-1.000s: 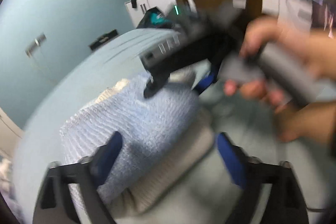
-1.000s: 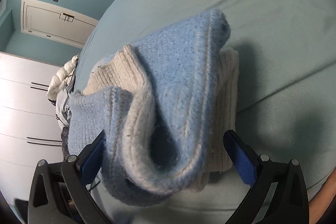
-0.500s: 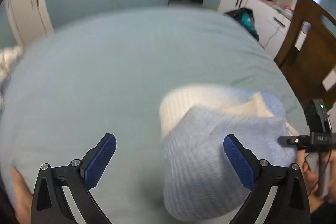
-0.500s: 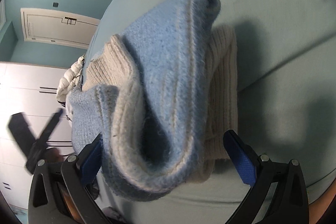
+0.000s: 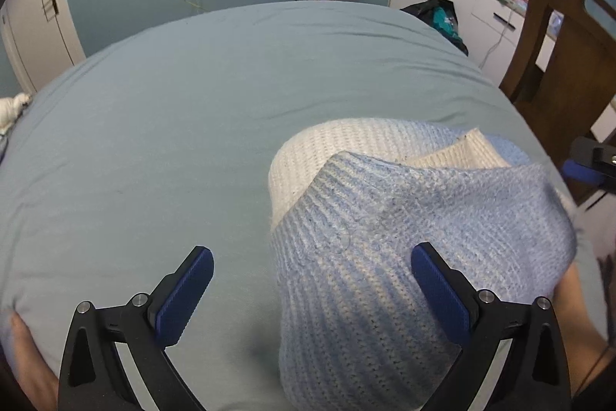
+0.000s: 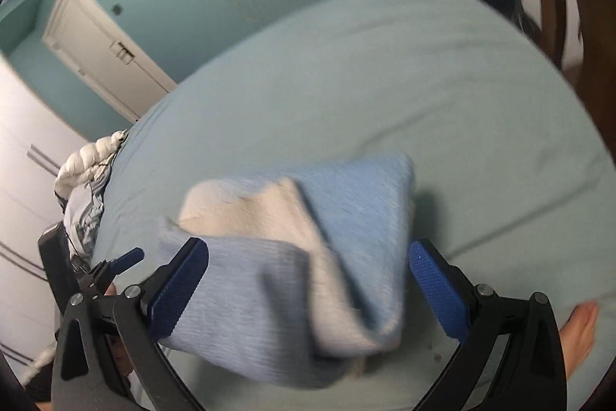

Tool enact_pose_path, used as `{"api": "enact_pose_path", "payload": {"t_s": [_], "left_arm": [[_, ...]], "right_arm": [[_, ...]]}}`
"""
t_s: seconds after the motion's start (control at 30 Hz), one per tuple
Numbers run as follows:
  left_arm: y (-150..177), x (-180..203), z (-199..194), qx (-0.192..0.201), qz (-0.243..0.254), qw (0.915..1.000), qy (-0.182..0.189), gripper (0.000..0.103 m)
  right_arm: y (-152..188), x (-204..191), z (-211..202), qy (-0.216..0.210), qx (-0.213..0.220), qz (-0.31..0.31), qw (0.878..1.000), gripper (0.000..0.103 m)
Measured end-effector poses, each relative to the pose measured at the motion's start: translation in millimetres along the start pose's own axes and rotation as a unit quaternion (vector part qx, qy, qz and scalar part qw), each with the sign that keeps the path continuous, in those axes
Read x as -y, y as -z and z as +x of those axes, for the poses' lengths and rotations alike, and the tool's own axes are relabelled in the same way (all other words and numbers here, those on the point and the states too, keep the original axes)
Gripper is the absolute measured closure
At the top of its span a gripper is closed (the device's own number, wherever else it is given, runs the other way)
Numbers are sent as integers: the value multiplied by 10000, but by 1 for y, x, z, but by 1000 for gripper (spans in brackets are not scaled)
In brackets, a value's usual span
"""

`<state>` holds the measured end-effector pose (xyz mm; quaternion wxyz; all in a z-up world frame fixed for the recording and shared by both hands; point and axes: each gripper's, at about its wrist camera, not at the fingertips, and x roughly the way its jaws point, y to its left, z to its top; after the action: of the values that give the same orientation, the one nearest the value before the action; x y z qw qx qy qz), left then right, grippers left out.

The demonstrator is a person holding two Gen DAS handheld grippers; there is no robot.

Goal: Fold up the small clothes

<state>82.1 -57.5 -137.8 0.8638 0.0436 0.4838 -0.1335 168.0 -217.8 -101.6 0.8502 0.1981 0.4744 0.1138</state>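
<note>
The bed (image 5: 231, 95) carried one blue-and-cream knitted garment (image 5: 404, 218), lying folded in layers near its front edge. Left tongs (image 5: 312, 295) stood wide, gripping nothing. Right tongs (image 6: 308, 287) likewise stood wide and empty, above the garment. Folding appeared largely complete; edges remained uneven, so tidying seemed outstanding.

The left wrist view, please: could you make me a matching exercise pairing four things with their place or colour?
Things:
1. knitted sweater
2. wooden chair
3. bedsheet
4. left gripper

Descriptions:
A. stands at the right, beside the bed
B. open, hovering over the bed
C. light blue and cream, folded
D. plain pale blue-green, spread flat

Pairs: 1-C, 2-A, 3-D, 4-B
</note>
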Motion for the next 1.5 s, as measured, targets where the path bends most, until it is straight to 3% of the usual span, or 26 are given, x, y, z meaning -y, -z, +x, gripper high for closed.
{"api": "enact_pose_path", "payload": {"t_s": [0.07, 0.23, 0.5, 0.6, 0.67, 0.77, 0.83, 0.93, 1.03, 1.13, 1.3, 1.4, 1.47, 1.5], "left_arm": [[-4, 5, 3, -17, 41, 10000, -36, 0], [-9, 4, 12, -182, -73, 9997, 164, 0], [-11, -14, 27, -535, -659, 9915, 987, 0], [-21, -18, 20, -670, -598, 9912, 973, 0], [-31, -19, 10, -548, -362, 9955, 687, 0], [-45, -27, -1, -334, -135, 9987, 354, 0], [-51, -36, -2, -327, -130, 9989, 326, 0], [-56, -56, 5, -428, -284, 9974, 508, 0], [-56, -76, 19, -558, -561, 9928, 899, 0], [-49, -93, 40, -790, -977, 9800, 1541, 0], [-33, -99, 86, -1315, -1504, 9471, 2511, 0], [-24, -107, 106, -1416, -2065, 9165, 3122, 0], [-18, -110, 116, -1461, -2305, 8996, 3409, 0], [-14, -109, 121, -1495, -2427, 8866, 3643, 0]], "right_arm": [[6, -16, 10, 125, -95, -407, 9990, 1], [33, -19, 57, 713, -845, -1062, 9882, 1], [28, 12, 69, 327, -958, -676, 9926, 1], [29, 20, 61, 240, -831, -640, 9942, 1], [36, 21, 51, 175, -718, -569, 9956, 1], [35, 39, 33, -51, -783, -306, 9964, 1], [28, 54, 22, -380, -603, 13, 9975, 1], [18, 97, -5, -952, -115, 950, 9909, 1], [16, 142, -3, -877, -242, 1643, 9822, 1], [28, 179, 13, -1048, -657, 2185, 9680, 1], [44, 205, 47, -1876, -1312, 2885, 9297, 1], [51, 212, 73, -1979, -1793, 3022, 9151, 1], [60, 222, 86, -2304, -1956, 3264, 8956, 1], [65, 227, 91, -2481, -1977, 3371, 8864, 1]]}}
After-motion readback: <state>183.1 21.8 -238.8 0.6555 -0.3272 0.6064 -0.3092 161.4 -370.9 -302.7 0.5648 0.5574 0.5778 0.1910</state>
